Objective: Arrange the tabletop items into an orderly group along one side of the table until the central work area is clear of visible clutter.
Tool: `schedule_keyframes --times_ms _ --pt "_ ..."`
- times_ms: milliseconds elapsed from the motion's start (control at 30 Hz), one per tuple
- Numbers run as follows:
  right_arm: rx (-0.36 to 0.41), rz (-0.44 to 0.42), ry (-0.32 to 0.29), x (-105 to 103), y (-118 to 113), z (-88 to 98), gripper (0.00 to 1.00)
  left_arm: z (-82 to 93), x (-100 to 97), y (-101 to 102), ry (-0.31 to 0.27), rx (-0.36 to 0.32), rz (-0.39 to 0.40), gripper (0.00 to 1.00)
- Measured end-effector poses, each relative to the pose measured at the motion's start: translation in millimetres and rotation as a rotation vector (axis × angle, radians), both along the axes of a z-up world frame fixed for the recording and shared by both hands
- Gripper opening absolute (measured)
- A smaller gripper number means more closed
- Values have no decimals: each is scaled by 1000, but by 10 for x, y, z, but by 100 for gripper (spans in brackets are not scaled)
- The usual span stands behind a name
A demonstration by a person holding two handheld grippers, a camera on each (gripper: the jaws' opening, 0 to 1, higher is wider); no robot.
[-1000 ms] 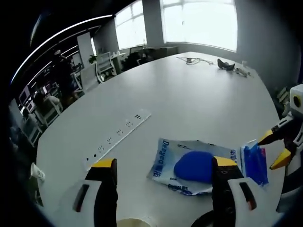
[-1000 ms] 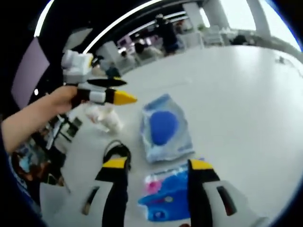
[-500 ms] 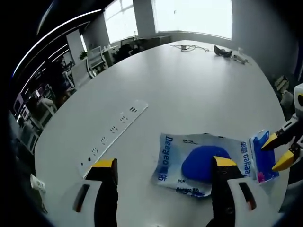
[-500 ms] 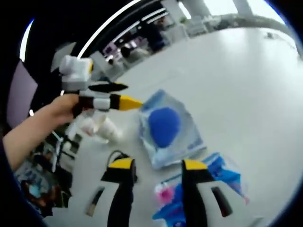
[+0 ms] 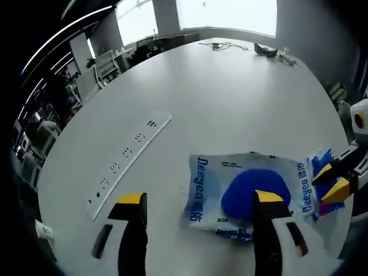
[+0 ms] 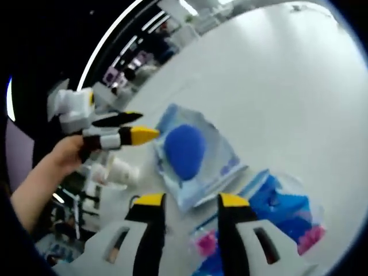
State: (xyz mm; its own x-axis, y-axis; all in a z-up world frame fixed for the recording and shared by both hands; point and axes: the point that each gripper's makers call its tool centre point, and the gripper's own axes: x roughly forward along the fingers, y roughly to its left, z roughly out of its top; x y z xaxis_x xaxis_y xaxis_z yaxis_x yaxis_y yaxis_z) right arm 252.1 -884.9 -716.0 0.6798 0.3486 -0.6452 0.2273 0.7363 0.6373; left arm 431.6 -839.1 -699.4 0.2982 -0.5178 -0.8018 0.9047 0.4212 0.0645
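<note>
A clear packet with a round blue pad inside (image 5: 247,192) lies flat on the white table (image 5: 230,109); the right gripper view has this packet (image 6: 192,155) at its middle. My left gripper (image 5: 200,198) hangs open just above the table, its right jaw over the packet's near edge. From the side, the left gripper (image 6: 138,127) is held by a hand beside the packet. A blue and pink packet (image 5: 322,172) lies at the table's right edge. My right gripper (image 5: 332,181) hovers over it, jaws narrowly apart. Up close, that packet (image 6: 282,210) lies under and beside my right gripper (image 6: 191,199).
A long white power strip (image 5: 129,164) lies diagonally to the left of the clear packet. Cables (image 5: 227,45) and a dark object (image 5: 264,50) sit at the table's far end. A white crumpled item (image 6: 118,171) rests behind the left gripper. Chairs (image 5: 103,63) stand beyond the left edge.
Both cameras have moved closer over the packets. My right gripper's jaws have narrowed a little. The left gripper stays open; the packets lie where they were.
</note>
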Motion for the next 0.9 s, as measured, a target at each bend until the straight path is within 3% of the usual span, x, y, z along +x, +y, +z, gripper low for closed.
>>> schedule_keyframes --times_ms 233,567,733,900 --pt "46 -21 25 -20 -6 -69 31 -182 -33 53 63 35 -3 60" --pt "68 -53 32 37 -39 -96 30 -311 -78 3 137 23 -4 43" --pt "77 -51 35 60 -11 -116 28 -330 -91 -6 144 29 5 39" --pt "85 -42 42 61 28 -134 21 -325 -62 28 151 31 51 26"
